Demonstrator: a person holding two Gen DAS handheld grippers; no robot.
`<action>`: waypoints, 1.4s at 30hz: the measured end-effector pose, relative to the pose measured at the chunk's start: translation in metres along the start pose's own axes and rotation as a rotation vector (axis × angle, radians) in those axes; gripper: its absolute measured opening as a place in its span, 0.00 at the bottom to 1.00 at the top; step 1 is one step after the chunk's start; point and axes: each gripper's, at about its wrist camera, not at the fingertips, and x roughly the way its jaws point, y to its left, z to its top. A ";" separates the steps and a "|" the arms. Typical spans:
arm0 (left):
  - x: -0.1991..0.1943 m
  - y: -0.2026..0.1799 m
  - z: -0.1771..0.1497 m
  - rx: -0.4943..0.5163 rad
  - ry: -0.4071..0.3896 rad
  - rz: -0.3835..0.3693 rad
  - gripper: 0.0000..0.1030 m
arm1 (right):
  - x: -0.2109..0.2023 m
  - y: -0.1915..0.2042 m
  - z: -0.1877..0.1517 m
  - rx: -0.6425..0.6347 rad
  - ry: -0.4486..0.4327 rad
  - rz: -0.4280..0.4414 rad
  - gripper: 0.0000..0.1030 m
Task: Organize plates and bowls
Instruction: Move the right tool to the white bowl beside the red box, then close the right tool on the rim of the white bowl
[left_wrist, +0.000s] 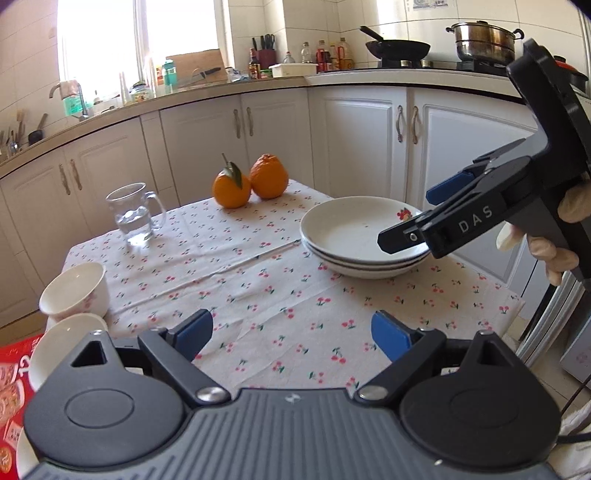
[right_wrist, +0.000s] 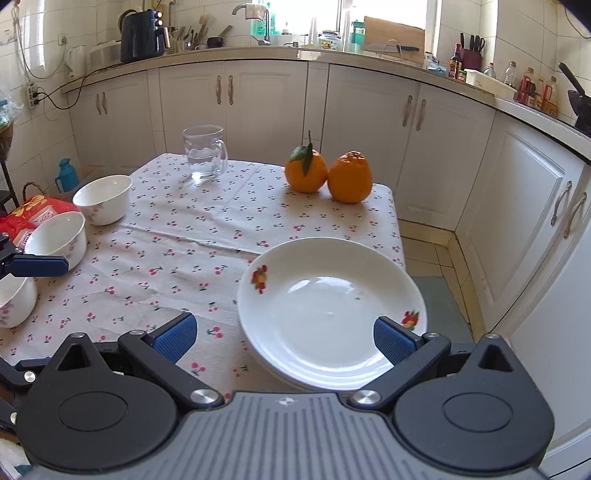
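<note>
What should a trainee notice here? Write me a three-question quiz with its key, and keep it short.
1. True or false: the right gripper is open and holds nothing.
2. How many bowls show in the right wrist view? A two, B three, C five.
3. Fill in: the plate stack sits on the tablecloth; the glass mug holds ____.

Key: 1 true; 2 B; 3 water.

daylight poured through the window (left_wrist: 110, 48), blown out to white glare. the tablecloth (left_wrist: 258, 266) was evenly lit with soft shadows. fisheye bending curved the cabinets (right_wrist: 517, 206); corners vignetted dark.
</note>
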 end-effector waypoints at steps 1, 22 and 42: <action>-0.006 0.003 -0.005 -0.007 0.000 0.013 0.90 | 0.000 0.008 -0.002 0.003 -0.003 0.006 1.00; -0.080 0.100 -0.088 -0.139 0.040 0.289 0.90 | 0.010 0.169 0.020 -0.247 -0.010 0.288 1.00; -0.058 0.135 -0.112 -0.197 0.067 0.199 0.87 | 0.069 0.256 0.039 -0.340 0.118 0.547 0.84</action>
